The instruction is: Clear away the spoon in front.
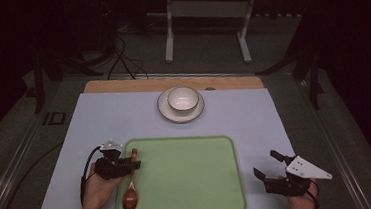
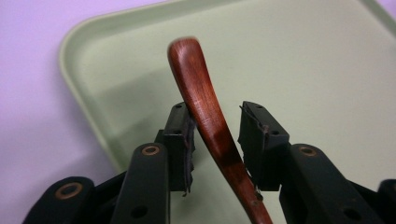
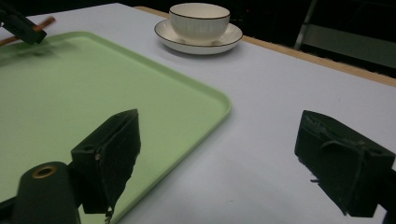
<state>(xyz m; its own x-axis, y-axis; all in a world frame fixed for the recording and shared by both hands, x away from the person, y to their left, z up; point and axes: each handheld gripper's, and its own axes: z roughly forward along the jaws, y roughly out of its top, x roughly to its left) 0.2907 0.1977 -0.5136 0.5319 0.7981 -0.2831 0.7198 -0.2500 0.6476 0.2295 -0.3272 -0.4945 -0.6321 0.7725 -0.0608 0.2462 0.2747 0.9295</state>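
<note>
Plainly the step in hand is setting the wooden spoon [image 1: 131, 181] down on the green tray [image 1: 194, 174]. It lies along the tray's left edge, bowl end toward the person, handle pointing away. The left gripper [image 2: 215, 140] straddles the handle with its fingers [image 2: 180, 140] part-way open: a gap shows between the pads and the handle on both sides, though low down the wood may just brush the right-hand pad. I judge the spoon to be released — resting on the tray, not clamped.

The right gripper [image 1: 271, 170] sits off the tray's right edge on the pale counter [image 1: 255, 119], its fingers [image 3: 112, 154] spread wide with nothing between them.

Next, the left hand would need to lift straight off without snagging the handle. Farther back a bowl [image 1: 182, 99] stands on a saucer [image 1: 166, 109], well apart from the tray.

The spoon is dark reddish wood, smooth and faintly glossy, its handle slim and gently curved. The tray looks like matte plastic — rounded corners, a low raised rim. Bowl and saucer seem glazed ceramic, cream with a thin dark rim line.
</note>
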